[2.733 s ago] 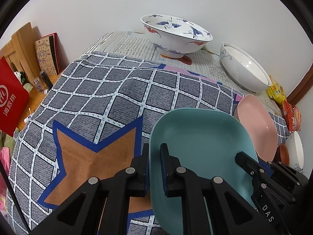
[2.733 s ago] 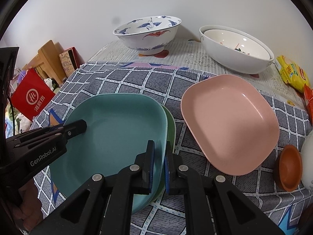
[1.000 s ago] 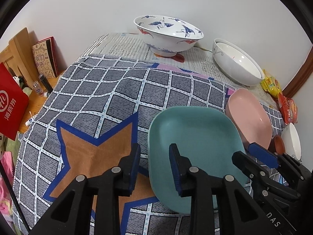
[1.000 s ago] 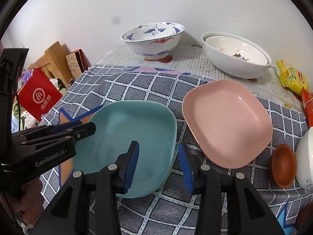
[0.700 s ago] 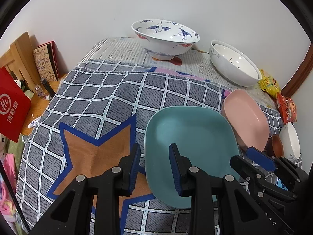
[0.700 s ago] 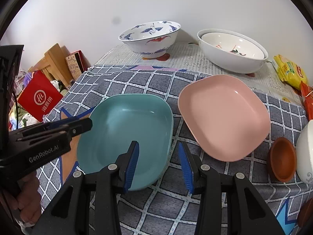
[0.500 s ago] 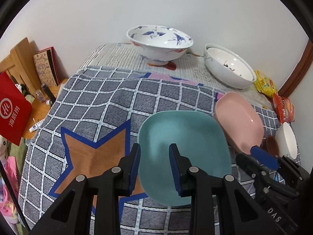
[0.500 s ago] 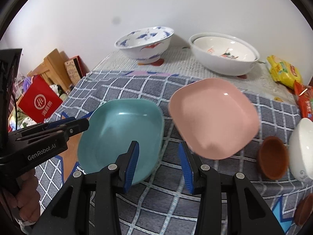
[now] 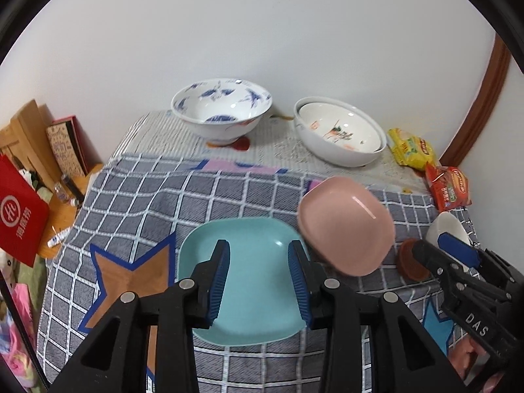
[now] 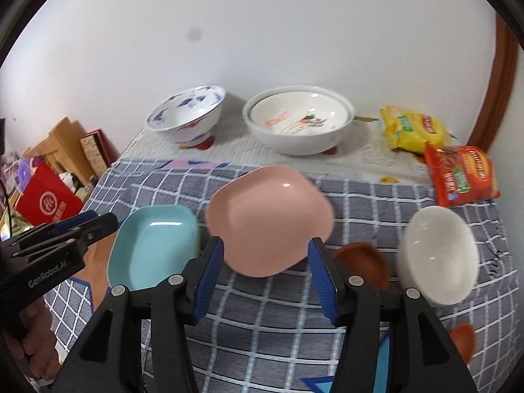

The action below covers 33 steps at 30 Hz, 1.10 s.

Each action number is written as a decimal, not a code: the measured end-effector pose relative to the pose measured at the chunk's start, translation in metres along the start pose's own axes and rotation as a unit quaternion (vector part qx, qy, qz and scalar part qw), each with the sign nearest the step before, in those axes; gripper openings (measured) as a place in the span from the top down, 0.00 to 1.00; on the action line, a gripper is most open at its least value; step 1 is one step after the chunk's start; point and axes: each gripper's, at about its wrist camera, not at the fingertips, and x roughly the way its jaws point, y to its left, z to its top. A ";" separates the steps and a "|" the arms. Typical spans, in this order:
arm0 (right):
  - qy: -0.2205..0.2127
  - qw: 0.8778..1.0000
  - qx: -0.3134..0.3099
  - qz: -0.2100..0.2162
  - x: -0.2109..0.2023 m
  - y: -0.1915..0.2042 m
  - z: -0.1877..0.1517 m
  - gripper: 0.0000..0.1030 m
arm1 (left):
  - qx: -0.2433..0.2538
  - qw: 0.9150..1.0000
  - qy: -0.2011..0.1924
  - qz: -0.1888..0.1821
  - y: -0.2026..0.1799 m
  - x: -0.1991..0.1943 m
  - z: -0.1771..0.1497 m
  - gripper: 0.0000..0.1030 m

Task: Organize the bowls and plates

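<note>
Teal plate (image 9: 249,281): set down. Left gripper (image 9: 258,281), right gripper (image 10: 267,275): jaws just widening, empty. Next, likely: grasp pink plate (image 10: 268,216).

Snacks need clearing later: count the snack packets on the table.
2. The yellow packet lies far back on the right; the red packet sits just nearer the camera, beside it. Others may lie outside view.

left gripper (image 9: 258,280) | black, silver screws | fingers (image 9: 217,281) blue ribbed pads
</note>
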 end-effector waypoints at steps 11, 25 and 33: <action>-0.022 1.000 -0.004 -0.019 -0.022 -0.031 0.024 0.49 | 0.027 0.999 -0.018 0.022 -0.037 0.002 0.021 0.62; 0.003 1.000 0.018 0.007 0.029 -0.065 0.047 0.49 | 0.009 0.999 0.026 0.020 -0.042 0.059 0.037 0.45; 0.040 0.999 0.000 0.014 0.081 -0.064 0.043 0.49 | 0.025 0.998 0.045 0.027 -0.054 0.099 0.040 0.45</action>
